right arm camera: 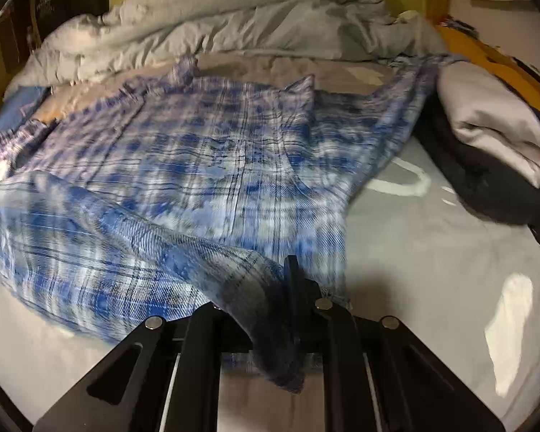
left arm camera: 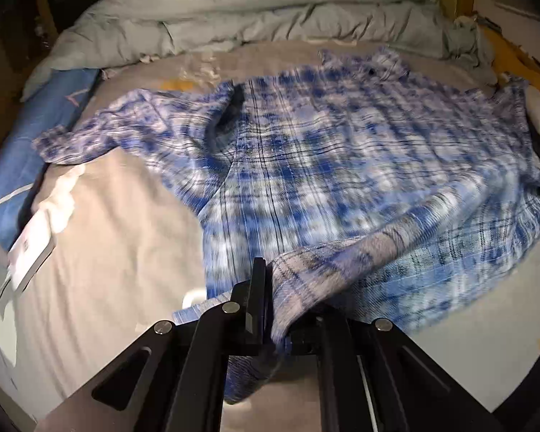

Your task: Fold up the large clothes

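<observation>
A blue and white plaid shirt [left arm camera: 324, 151] lies spread across the bed, collar toward the far side and one sleeve stretched out to the left. My left gripper [left arm camera: 270, 270] is shut on the shirt's near hem, and the cloth drapes over its right finger and hides it. In the right wrist view the same shirt [right arm camera: 216, 165] fills the left and middle of the picture. My right gripper [right arm camera: 282, 270] is shut on another part of the near hem, with the fabric hanging over its left finger. The hem between the two grips is raised off the sheet.
The shirt rests on a pale bed sheet [left arm camera: 108, 234]. A rumpled grey duvet [left arm camera: 234, 18] is bunched along the far side. A blue cloth [left arm camera: 25, 136] and a white flat box [left arm camera: 32, 248] lie at the left. Folded white fabric [right arm camera: 493, 115] sits on a dark garment [right arm camera: 486, 187] at the right.
</observation>
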{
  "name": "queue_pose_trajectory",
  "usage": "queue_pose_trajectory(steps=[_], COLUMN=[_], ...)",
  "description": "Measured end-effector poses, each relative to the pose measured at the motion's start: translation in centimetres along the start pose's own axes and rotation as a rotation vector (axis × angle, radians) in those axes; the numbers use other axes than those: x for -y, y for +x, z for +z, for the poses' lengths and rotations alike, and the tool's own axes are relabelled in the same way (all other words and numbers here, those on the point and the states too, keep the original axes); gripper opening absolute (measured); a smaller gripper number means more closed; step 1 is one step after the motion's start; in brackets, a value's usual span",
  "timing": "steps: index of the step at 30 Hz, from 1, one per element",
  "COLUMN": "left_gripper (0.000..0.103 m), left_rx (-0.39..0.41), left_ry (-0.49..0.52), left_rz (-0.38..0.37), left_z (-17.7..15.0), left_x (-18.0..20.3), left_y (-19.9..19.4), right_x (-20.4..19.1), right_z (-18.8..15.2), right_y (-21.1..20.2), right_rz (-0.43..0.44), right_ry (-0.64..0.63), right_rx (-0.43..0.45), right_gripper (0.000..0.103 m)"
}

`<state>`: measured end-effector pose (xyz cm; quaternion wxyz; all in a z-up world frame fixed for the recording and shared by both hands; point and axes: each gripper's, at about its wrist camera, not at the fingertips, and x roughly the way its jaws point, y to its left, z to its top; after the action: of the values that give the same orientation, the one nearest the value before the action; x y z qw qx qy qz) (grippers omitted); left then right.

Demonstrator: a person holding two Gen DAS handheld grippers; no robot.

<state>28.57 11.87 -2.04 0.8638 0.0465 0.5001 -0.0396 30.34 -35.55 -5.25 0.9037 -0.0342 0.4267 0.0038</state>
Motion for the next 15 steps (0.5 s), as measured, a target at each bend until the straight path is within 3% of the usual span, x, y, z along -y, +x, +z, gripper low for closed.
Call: queue_pose_trajectory(steps=[5,12,15], left_gripper=[0.01,0.01,0.014], left_rx=[-0.001,0.036,0.112], left_ry=[-0.01,-0.059,-0.054], left_rz=[-0.019,-0.043,-0.046], left_z=[1.5,2.2,1.7], left_x=[-0.5,-1.0,-1.1], left_y=[3.5,5.0,3.9], right_x=[0.0,0.2,0.6], right_z=[1.0,1.4,1.3], right_y=[2.9,2.8,2.4], right_rz=[0.01,0.027,0.002], right_ry=[-0.025,-0.022,-0.008], right_rx=[-0.032,-0.012,0.018], right_gripper=[0.013,0.013,0.032])
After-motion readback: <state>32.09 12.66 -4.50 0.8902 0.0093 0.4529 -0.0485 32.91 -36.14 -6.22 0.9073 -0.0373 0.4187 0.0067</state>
